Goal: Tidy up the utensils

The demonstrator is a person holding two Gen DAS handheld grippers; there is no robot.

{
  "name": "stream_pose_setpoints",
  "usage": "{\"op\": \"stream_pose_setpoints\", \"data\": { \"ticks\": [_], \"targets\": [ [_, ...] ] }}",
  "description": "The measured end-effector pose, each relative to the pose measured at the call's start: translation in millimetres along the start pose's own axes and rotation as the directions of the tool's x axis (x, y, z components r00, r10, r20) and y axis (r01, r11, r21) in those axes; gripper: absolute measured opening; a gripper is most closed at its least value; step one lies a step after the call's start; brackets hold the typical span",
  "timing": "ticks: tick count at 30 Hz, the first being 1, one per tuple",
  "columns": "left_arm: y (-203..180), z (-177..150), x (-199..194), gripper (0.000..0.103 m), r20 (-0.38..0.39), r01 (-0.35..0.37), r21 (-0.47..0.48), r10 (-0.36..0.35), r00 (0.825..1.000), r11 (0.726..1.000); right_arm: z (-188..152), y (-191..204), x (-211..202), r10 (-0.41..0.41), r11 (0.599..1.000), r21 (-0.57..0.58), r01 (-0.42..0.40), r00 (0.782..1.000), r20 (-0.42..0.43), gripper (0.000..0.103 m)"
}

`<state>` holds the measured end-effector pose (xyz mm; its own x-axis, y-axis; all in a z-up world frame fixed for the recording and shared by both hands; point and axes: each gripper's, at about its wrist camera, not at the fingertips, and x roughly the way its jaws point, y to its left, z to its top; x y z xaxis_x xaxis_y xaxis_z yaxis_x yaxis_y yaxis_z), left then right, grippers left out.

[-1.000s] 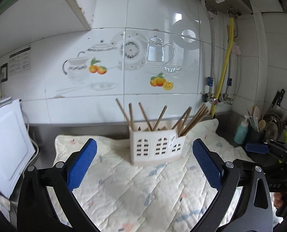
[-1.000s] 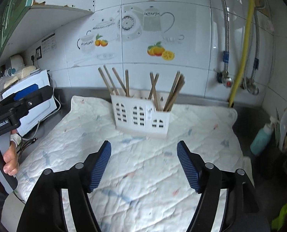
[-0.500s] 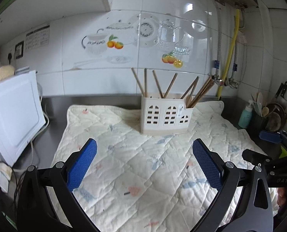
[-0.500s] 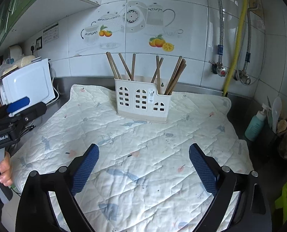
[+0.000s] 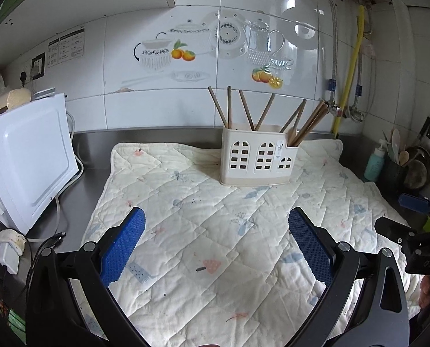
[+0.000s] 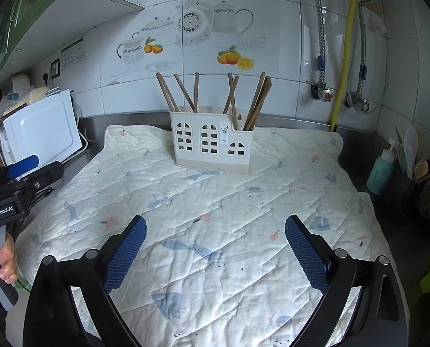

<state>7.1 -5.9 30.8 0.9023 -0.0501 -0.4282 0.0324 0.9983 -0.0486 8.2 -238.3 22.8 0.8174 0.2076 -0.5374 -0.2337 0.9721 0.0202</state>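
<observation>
A cream utensil holder with window cut-outs stands at the back of a quilted mat. Several brown chopsticks stand in it, leaning left and right. The holder and chopsticks also show in the right wrist view. My left gripper is open and empty, held over the mat's near half. My right gripper is open and empty, also over the mat's near half. Each gripper shows at the edge of the other's view: the right one and the left one.
A white appliance stands at the left of the steel counter. A teal bottle and a dark pot of spoons stand at the right. A yellow hose and valves run down the tiled wall.
Both grippers have drawn back from the holder, which looks smaller and farther away. The right gripper's jaws have opened wider. Both stay empty.
</observation>
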Motion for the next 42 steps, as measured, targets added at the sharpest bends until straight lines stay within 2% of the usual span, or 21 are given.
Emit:
{"op": "stream_pose_setpoints", "data": {
  "ticks": [42],
  "targets": [
    [-5, -11, 14, 0.098, -0.068, 0.009, 0.009, -0.009, 0.998, 1.0, -2, -4, 8, -0.008, 1.0, -0.007, 0.008, 1.0, -0.017, 0.094]
  ]
}}
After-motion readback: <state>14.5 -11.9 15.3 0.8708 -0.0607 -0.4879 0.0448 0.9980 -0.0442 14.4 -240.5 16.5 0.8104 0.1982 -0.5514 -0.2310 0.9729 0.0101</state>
